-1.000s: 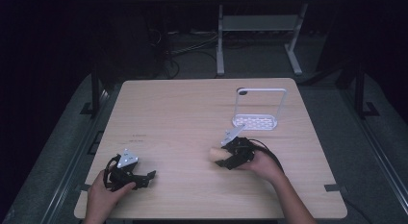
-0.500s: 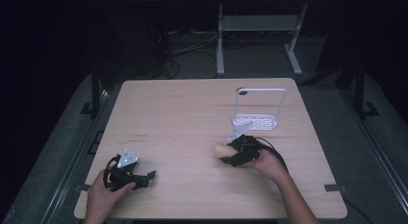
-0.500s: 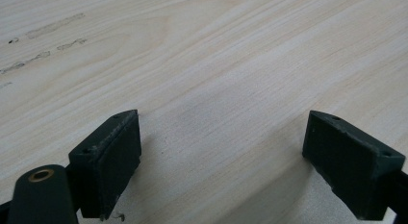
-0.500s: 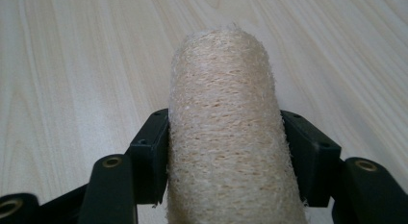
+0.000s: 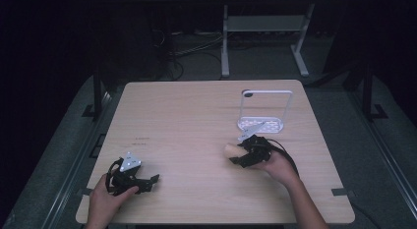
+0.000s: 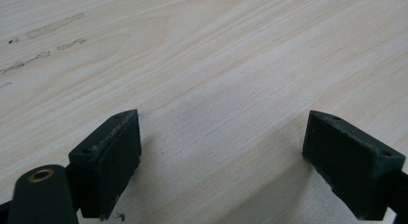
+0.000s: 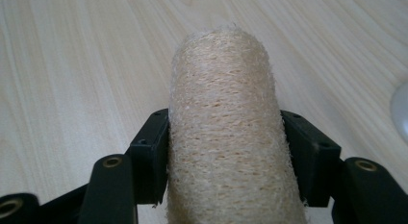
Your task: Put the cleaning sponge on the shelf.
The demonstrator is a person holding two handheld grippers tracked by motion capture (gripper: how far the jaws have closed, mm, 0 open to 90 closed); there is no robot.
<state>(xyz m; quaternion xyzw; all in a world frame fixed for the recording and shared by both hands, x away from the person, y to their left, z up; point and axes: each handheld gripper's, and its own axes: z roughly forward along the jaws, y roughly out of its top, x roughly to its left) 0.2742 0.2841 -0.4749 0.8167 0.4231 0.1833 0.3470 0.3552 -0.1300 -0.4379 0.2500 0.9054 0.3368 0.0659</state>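
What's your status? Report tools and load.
Left tool open, empty, low over table. Right tool shut on loofah roll. White rack just beyond.

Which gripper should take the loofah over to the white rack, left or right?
Right. The right gripper is already shut on the loofah, close to the white rack. The left gripper is open and empty at the table's near left corner.

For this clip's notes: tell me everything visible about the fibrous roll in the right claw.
The loofah roll is a pale tan cylinder of coarse, open-woven fibres with a rounded, fuzzy far end. The right claw is shut on it, a black jaw pressed against each side, and the roll sticks out forward past the jaws. In the high view it points left, low over the wooden table, near the white rack; whether it touches the tabletop is unclear.
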